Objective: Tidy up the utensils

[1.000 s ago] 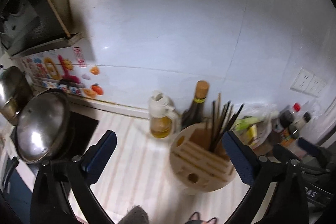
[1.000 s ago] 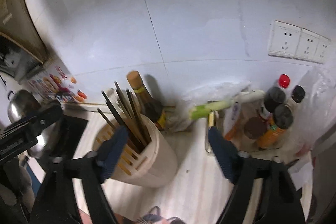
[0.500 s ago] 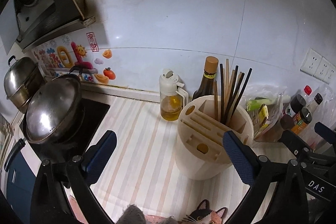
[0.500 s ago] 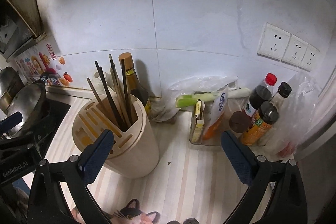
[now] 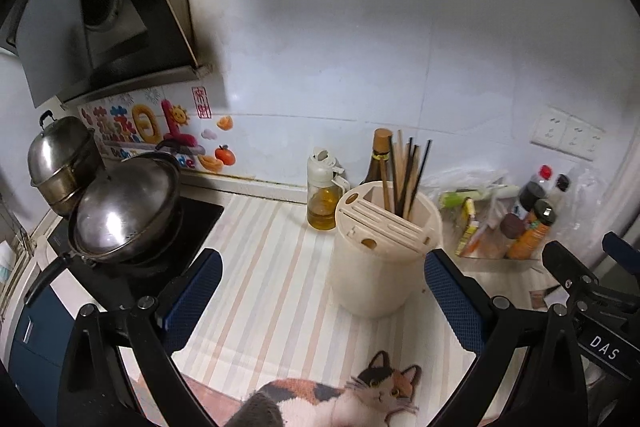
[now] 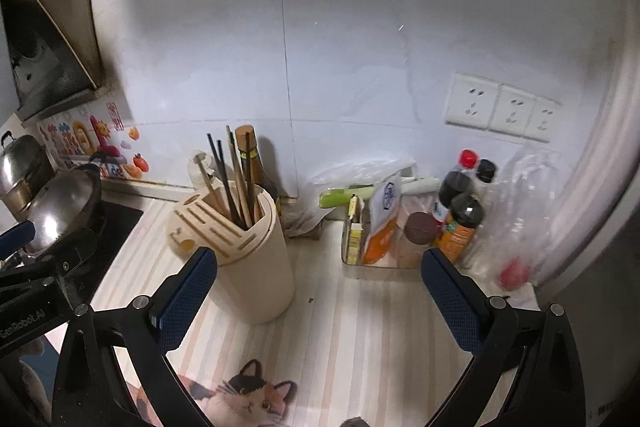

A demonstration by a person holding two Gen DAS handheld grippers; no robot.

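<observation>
Chopsticks (image 5: 406,177), a bundle of dark and pale wooden sticks, are stood upright in the rear compartment of a cream round plastic slotted holder (image 5: 378,271) on the striped countertop (image 5: 272,267). The left gripper (image 5: 322,301) and right gripper (image 6: 320,301) are held wide open above the counter, nothing grasped. Judged advisable: one stick pinched near its top and drawn straight upward. A glass oil dispenser (image 5: 324,201) is fully shown only in the left view; the wall sockets (image 6: 500,109) are clearest in the right.
</observation>
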